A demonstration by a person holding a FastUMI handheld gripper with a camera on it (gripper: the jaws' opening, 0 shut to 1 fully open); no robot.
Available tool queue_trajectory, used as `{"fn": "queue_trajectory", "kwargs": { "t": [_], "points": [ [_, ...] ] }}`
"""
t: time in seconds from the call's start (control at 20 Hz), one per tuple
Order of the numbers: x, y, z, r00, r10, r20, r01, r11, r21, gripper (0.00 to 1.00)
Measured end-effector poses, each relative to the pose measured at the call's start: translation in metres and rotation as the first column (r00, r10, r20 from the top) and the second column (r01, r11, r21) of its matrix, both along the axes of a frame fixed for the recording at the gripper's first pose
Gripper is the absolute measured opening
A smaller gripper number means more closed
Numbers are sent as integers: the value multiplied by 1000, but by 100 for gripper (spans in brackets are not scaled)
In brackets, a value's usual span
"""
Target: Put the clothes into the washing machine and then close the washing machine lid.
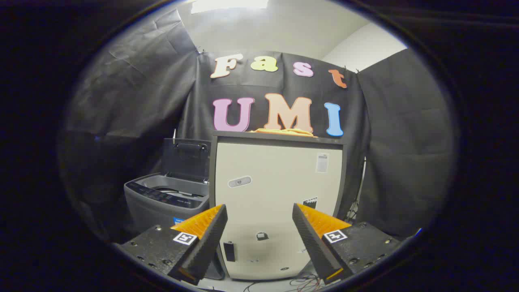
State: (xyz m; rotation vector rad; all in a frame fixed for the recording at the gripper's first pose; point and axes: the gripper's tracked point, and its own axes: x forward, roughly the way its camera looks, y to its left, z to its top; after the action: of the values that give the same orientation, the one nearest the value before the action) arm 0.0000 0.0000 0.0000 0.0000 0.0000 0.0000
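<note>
The washing machine, a grey top-loader, stands on the floor at the left, low beside the cabinet and beyond the left finger. Its lid is raised upright at the rear, leaving the tub opening exposed. The control strip runs along the front rim, and nothing can be made out inside the tub from this angle. Directly ahead of the gripper stands a tall pale cabinet with a dark frame; the washing machine touches or nearly touches its left side. The clothes lie on the cabinet top as a flat orange-yellow bundle, well above and beyond the fingertips, with only the front edge of the heap visible. The jaws are spread wide and hold nothing; the cabinet front shows plainly in the gap between them. Judged from its slumped outline, the bundle is soft, light fabric that will drape and trail when lifted, so a loose corner could catch on the cabinet edge or the tub rim. The recommended hold is a raised fold near the middle of the heap, pinched through several layers, so that the load hangs evenly. The lid appears rigid and hinged at the back and should be pushed down from its upper edge. At the right, cables lie on the floor beside the cabinet base.
</note>
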Motion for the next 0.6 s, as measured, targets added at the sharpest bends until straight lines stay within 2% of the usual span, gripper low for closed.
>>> {"fn": "queue_trajectory", "kwargs": {
  "t": [0.25,0.6],
  "points": [
    [-2,4,8,1000,-6,-13,6,1000,-7,97],
    [-5,8,19,999,-9,-48,14,993,116,98]
  ]
}}
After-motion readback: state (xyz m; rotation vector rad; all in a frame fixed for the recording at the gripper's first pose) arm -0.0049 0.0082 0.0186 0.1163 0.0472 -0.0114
